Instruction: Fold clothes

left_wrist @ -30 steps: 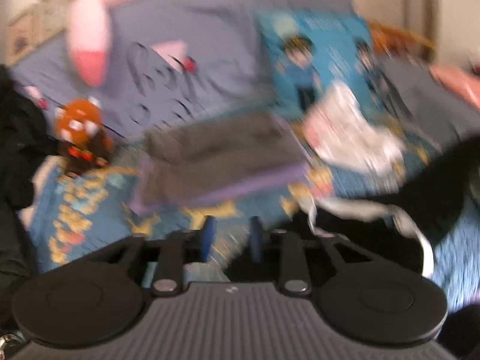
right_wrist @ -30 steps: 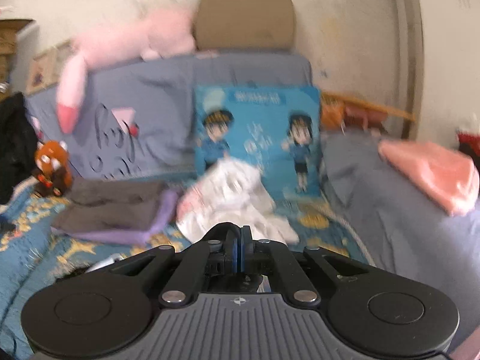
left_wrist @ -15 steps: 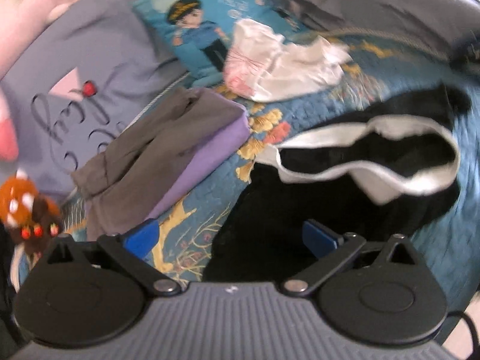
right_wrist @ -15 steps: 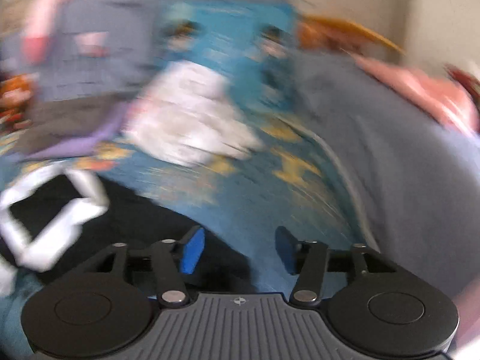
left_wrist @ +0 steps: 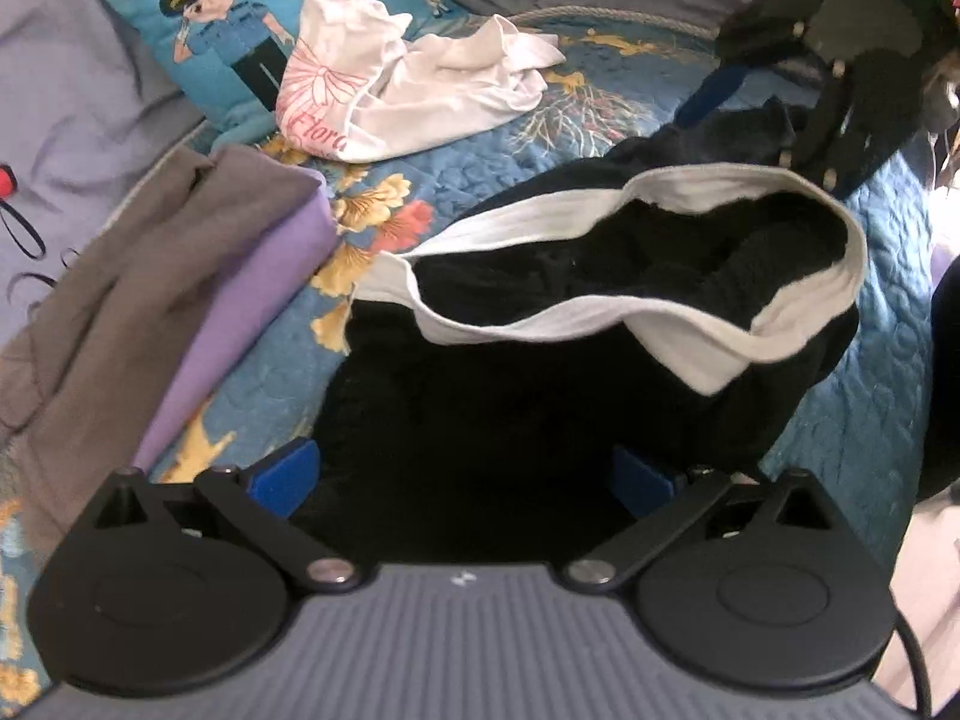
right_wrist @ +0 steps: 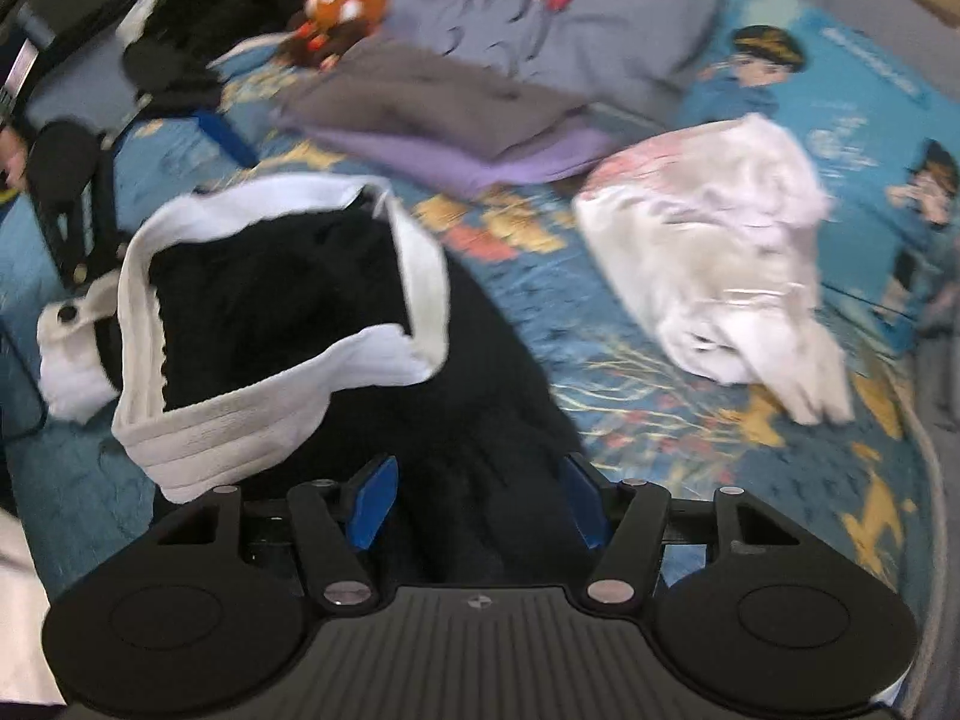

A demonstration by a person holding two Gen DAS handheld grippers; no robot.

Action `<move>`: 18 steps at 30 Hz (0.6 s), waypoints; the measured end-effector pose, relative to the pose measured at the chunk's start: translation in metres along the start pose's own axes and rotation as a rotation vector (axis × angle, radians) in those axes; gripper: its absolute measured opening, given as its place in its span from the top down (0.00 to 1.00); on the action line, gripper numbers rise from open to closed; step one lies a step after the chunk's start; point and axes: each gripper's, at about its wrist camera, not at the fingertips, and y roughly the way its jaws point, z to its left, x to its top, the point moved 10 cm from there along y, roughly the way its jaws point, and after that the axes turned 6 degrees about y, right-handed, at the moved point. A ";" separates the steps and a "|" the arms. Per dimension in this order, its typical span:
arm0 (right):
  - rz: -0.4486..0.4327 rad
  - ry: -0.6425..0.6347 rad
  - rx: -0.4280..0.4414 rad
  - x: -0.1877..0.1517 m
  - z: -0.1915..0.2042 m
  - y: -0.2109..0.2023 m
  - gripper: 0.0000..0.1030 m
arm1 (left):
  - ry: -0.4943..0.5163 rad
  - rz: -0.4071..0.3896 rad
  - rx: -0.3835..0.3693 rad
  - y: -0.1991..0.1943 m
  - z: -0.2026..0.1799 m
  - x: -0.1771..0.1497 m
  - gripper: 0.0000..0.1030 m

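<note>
A black garment with a white ribbed band (left_wrist: 540, 396) (right_wrist: 336, 324) lies crumpled on the blue patterned bedspread (left_wrist: 252, 420). My left gripper (left_wrist: 462, 477) stands wide open just above its near edge, blue pads on either side of the black cloth. My right gripper (right_wrist: 474, 498) is open too, low over the garment's other side; it also shows at the top right of the left wrist view (left_wrist: 774, 84). A crumpled white garment (left_wrist: 408, 96) (right_wrist: 732, 276) lies further back. A folded stack, grey on purple (left_wrist: 162, 276) (right_wrist: 444, 120), sits to the left.
A blue cartoon cushion (left_wrist: 240, 18) (right_wrist: 840, 96) and a grey-lilac pillow (right_wrist: 540, 6) lean at the back. An orange plush toy (right_wrist: 342, 6) stands by the stack. Dark clothes and the left gripper (right_wrist: 78, 168) fill the left of the right wrist view.
Both grippers dropped from a raised position down to the black garment. The right one went from shut to open, and the left one spread wider.
</note>
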 end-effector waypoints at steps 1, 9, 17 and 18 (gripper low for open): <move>0.017 -0.013 0.007 -0.002 0.001 0.005 0.42 | -0.015 -0.004 -0.015 0.000 0.001 0.000 0.00; 0.054 -0.041 0.028 0.000 0.011 0.021 0.90 | -0.118 -0.014 -0.126 0.006 0.008 -0.006 0.15; 0.003 0.040 0.052 0.003 0.007 0.000 0.94 | -0.130 -0.035 -0.204 -0.009 -0.005 0.002 0.69; -0.006 0.052 0.055 0.003 0.006 -0.003 0.94 | -0.141 -0.046 -0.214 -0.011 -0.004 0.003 0.73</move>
